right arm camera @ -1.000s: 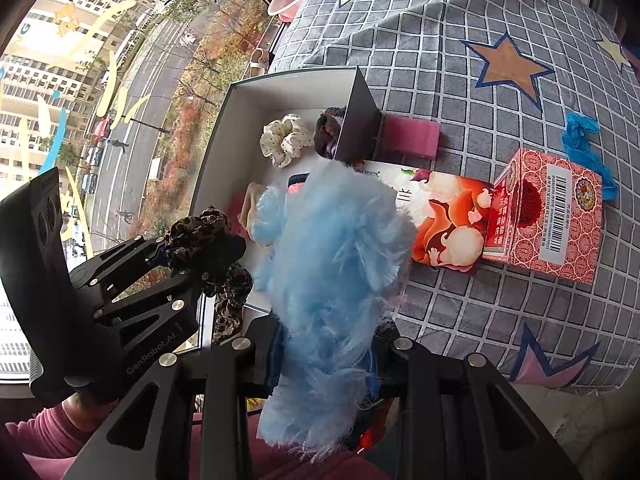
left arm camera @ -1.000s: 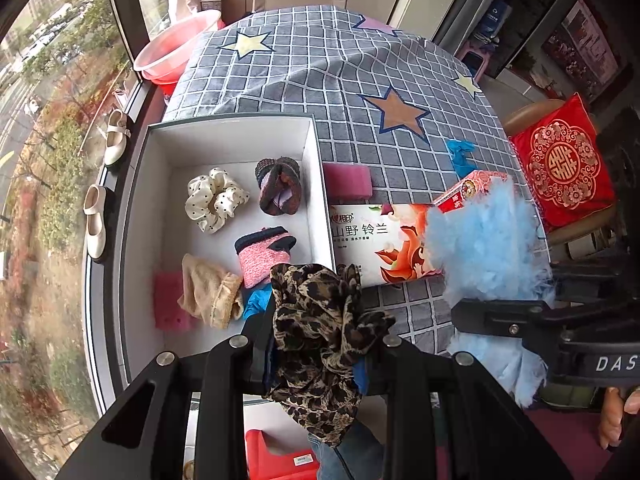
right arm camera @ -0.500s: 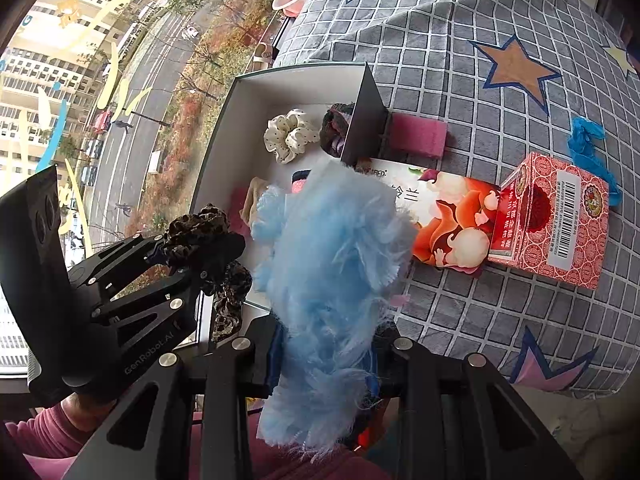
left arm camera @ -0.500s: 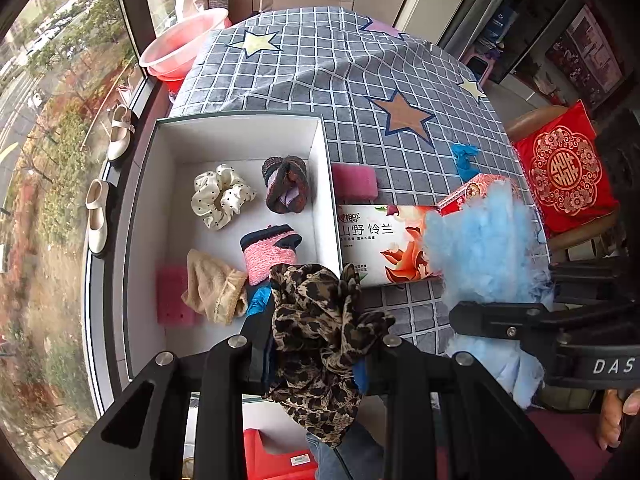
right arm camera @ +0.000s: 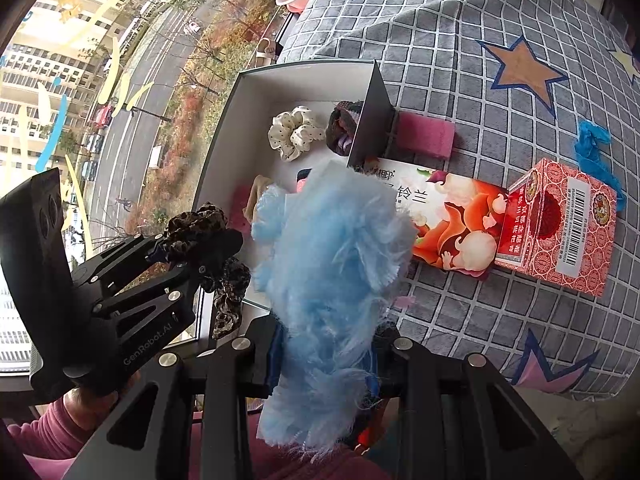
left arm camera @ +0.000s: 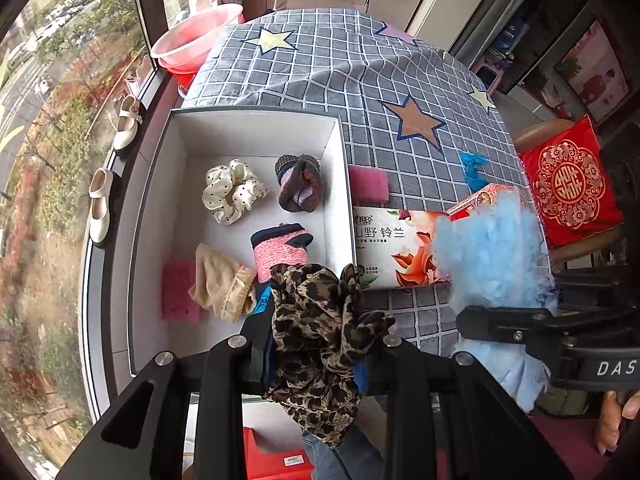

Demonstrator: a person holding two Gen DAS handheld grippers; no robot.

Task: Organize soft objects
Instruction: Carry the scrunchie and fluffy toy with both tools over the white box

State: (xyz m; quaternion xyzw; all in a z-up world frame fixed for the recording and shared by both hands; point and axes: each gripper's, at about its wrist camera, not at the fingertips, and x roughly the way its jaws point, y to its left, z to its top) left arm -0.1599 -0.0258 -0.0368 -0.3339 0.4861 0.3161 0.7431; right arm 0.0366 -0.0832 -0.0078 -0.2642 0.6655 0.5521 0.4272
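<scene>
My left gripper point(left arm camera: 316, 344) is shut on a leopard-print scrunchie point(left arm camera: 320, 332), held above the near edge of the white box point(left arm camera: 256, 120); it also shows in the right wrist view point(right arm camera: 208, 236). My right gripper point(right arm camera: 326, 356) is shut on a fluffy light-blue soft object point(right arm camera: 332, 264), seen in the left wrist view point(left arm camera: 492, 256) too, over the table's near edge to the right of the box. In the box lie a cream dotted scrunchie point(left arm camera: 232, 194), a dark knitted item point(left arm camera: 298, 184), a pink sock point(left arm camera: 280, 252), a beige cloth point(left arm camera: 220, 284) and a pink sponge point(left arm camera: 178, 292).
On the star-patterned tablecloth point(left arm camera: 360, 72) lie a pink sponge point(left arm camera: 368, 184), a floral tissue pack point(left arm camera: 396, 252), a red carton point(right arm camera: 560, 232) and a blue scrap point(left arm camera: 472, 168). A window runs along the left; a pink basin point(left arm camera: 196, 36) stands at the back.
Both grippers have moved slightly forward toward the box and table, still holding their objects. Nothing was released.
</scene>
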